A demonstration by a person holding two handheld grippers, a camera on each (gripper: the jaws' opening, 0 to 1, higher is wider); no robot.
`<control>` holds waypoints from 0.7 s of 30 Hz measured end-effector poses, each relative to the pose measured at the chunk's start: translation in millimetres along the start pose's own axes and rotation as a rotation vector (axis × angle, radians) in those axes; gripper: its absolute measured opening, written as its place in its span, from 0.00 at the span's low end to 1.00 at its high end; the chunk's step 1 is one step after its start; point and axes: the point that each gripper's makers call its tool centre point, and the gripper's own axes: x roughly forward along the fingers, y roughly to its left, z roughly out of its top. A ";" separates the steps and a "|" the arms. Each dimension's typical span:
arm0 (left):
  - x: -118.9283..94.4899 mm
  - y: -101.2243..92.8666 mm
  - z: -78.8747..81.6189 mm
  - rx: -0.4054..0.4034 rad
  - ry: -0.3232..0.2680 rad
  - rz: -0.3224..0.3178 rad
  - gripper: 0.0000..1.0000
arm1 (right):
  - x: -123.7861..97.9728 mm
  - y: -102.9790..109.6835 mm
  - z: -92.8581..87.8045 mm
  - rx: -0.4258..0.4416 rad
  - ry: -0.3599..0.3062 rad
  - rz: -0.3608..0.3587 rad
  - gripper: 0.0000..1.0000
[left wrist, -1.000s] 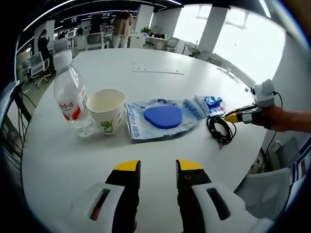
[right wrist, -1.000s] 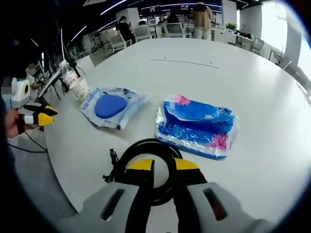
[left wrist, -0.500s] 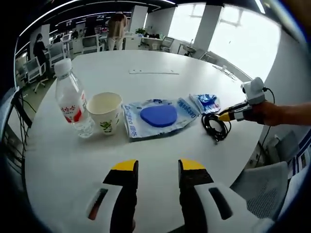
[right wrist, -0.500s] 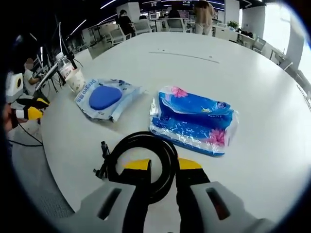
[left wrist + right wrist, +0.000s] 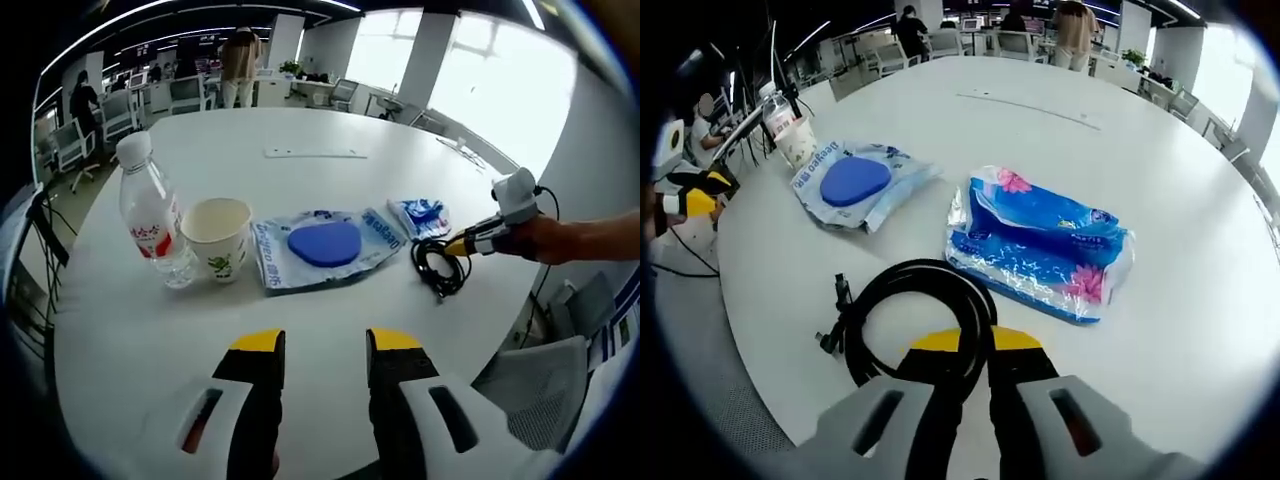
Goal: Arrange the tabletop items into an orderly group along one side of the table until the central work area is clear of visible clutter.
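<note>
Five things sit in a loose row near your edge of the round white table [image 5: 330, 130]: a water bottle [image 5: 150, 218], a paper cup [image 5: 218, 238], a clear packet with a blue pad [image 5: 322, 246], a blue tissue pack [image 5: 1042, 246] and a coiled black cable [image 5: 908, 322].

Your right gripper [image 5: 975, 350] is down on the cable — the jaws look drawn close on the near arc of the coil, with only a narrow gap, though whether they truly bite the cord cannot be told from here. Your left gripper [image 5: 318, 352] hangs above bare table with its jaws spread and nothing between them.

Expect the cable to be light and floppy. Held by one strand, the loops will likely sag and trail, and the plug end [image 5: 837, 300] may drag, so take two strands together if you can.

The tissue pack is soft and slick in its wrap — pinch a seam or a corner, or just push it flat. The packet will crinkle and slide easily too.

The bottle appears nearly empty, so light and easy to tip; grip it low on the body. The cup is thin and crushable — a gentle hold on the rim wall should do.
</note>
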 end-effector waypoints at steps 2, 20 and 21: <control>0.4 -1.0 0.1 0.000 0.000 -0.002 0.31 | 0.1 0.6 -0.1 -0.004 0.000 0.002 0.06; -3.7 -3.9 3.2 -0.002 -0.012 -0.012 0.32 | 3.4 24.7 5.2 -0.076 -0.006 0.049 0.04; -3.9 -3.6 2.9 -0.004 -0.012 -0.012 0.32 | 3.7 26.8 5.5 -0.082 -0.005 0.052 0.04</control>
